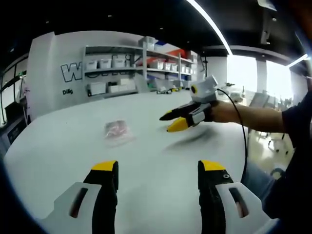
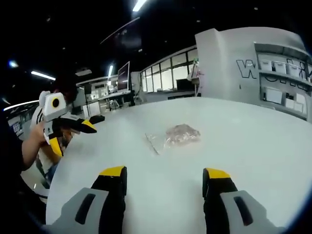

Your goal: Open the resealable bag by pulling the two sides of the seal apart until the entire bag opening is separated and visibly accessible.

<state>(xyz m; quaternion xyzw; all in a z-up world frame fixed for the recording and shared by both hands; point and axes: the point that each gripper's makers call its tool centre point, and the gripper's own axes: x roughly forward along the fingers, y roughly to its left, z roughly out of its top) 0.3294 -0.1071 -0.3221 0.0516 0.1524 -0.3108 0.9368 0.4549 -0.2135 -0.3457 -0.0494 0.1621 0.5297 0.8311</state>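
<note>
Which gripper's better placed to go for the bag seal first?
Left, marginally. In the right gripper view the resealable bag has its seal strip toward the left gripper. The right gripper hovers on the far side. Both are open and clear of it.

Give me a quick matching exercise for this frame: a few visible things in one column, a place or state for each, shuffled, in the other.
Things:
1. resealable bag
2. left gripper
3. right gripper
4. shelves

Places or states:
A. against the back wall, loaded with boxes
B. lying flat on the white table, nothing gripping it
C. open; seen from the other gripper's view, at that view's left edge
D. open; seen from the other gripper's view, entering from the right

Pairs: 1-B, 2-C, 3-D, 4-A
</note>
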